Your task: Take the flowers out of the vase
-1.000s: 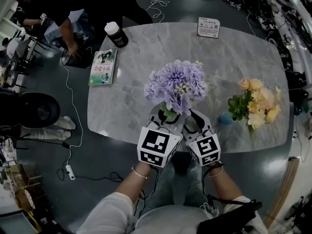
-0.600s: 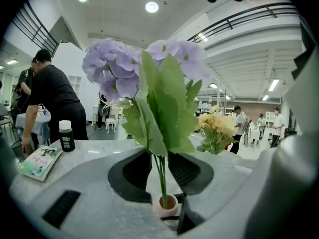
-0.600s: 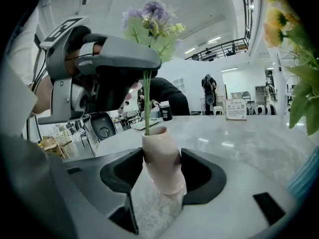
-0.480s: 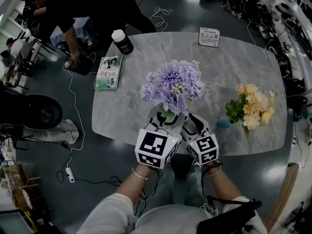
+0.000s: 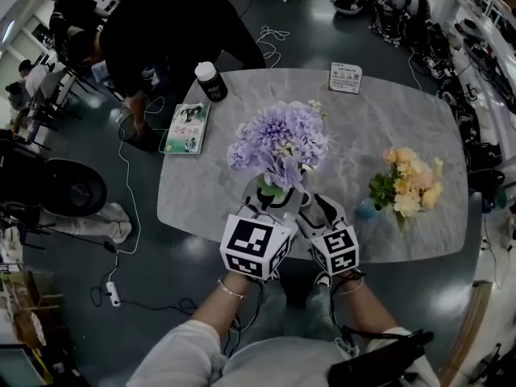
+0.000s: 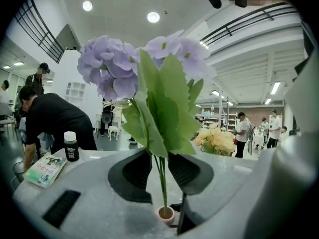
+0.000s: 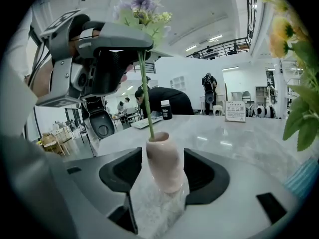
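A bunch of purple flowers with green leaves stands over the near edge of the grey marble table. My left gripper is shut on its thin green stems, just under the leaves. The stems run down into the mouth of a small pink vase. In the right gripper view that vase stands between the jaws of my right gripper, which is shut on its body. The left gripper hangs above it there, holding the stem. From the head view the vase is mostly hidden under the flowers.
A yellow and orange bouquet in a blue vase stands at the right. Towards the back lie a book, a black bottle with a white cap and a sign card. A person in black bends beyond the table.
My left gripper has risen with the purple flowers in it, so the bunch sits higher over the vase. The right gripper and the vase have kept their place.
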{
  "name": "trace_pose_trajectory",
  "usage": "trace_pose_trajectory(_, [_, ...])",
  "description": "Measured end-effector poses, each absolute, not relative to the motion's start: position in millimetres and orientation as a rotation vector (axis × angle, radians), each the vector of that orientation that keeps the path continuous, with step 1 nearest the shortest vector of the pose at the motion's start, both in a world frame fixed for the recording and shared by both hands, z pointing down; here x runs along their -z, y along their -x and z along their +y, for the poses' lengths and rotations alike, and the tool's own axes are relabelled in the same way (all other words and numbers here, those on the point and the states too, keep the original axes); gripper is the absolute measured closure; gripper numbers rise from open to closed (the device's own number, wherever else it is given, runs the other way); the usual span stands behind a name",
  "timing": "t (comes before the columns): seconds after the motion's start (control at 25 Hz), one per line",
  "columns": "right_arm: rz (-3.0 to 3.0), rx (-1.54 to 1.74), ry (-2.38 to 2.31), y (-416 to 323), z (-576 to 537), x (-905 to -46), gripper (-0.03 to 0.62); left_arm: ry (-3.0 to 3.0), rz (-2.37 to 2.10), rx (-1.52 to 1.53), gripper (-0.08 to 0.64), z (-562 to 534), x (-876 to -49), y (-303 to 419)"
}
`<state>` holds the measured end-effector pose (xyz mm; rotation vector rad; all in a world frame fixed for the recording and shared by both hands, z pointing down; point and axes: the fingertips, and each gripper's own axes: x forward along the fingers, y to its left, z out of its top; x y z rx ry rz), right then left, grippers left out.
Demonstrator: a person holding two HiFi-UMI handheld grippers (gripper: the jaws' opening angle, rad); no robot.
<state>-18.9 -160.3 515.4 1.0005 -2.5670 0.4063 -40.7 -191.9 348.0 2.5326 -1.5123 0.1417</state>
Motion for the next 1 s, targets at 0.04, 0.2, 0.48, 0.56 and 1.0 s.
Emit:
trace_pose_trajectory(0.04, [-2.57,-0.401,-0.999,19,-159,-512,0.368,-2.533,-1.518,-0.135,0.453,-192,-344,41])
trace_pose_trajectory(0.2, [-2.58,-0.387,-0.998,16,-156,-496,0.368,-2.533,-1.546,-0.113,0.454,-191,-329,44])
trace_pose_trajectory(0.48, [-2.604,-0.411,-1.035,0,-145,-464,0.37,-2.501,-1.587,-0.158,0.454,-176,-319,55])
trace_pose_trajectory(0.56, [-2.61,-0.406,-1.043,-3,-141,-451,0.371,-2.485,-1.604,-0.174,0.453,-169,-316,63])
trace_pose_trajectory(1.0, [-2.611,-0.512,-1.268,-31,-127,-411,0.543,-2.381,-1.635,-0.293,0.454,-127,-353,95])
